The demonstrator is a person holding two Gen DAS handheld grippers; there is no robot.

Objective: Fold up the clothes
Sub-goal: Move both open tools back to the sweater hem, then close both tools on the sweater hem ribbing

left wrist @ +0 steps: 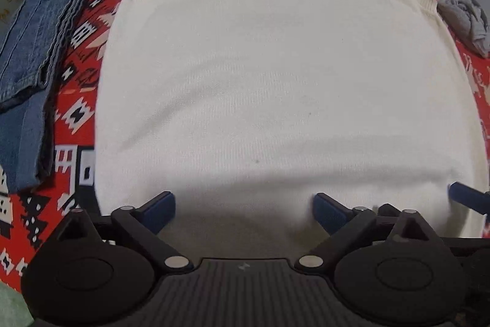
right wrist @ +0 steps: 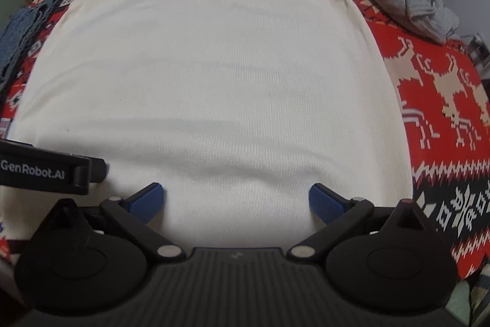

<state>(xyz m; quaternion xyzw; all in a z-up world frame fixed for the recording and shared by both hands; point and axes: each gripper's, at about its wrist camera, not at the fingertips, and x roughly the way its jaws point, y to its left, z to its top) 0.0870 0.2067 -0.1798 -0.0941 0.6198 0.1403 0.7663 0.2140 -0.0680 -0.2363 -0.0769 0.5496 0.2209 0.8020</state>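
Left wrist view: left gripper [left wrist: 244, 210] gapes wide over the near hem of the white vest [left wrist: 260, 66], which lies flat, collar at 12 o'clock; folded denim [left wrist: 30, 51] at 9.

Right wrist view: right gripper [right wrist: 235, 203] equally wide at the hem, probably just above it; pinch both corners evenly.

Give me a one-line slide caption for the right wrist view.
Open right gripper poised at the hem of a flat cream V-neck vest on a red patterned cloth.

Cream knit vest [left wrist: 275, 75] (maroon-and-grey V-neck trim) lies spread flat, unfolded, neckline at the far end
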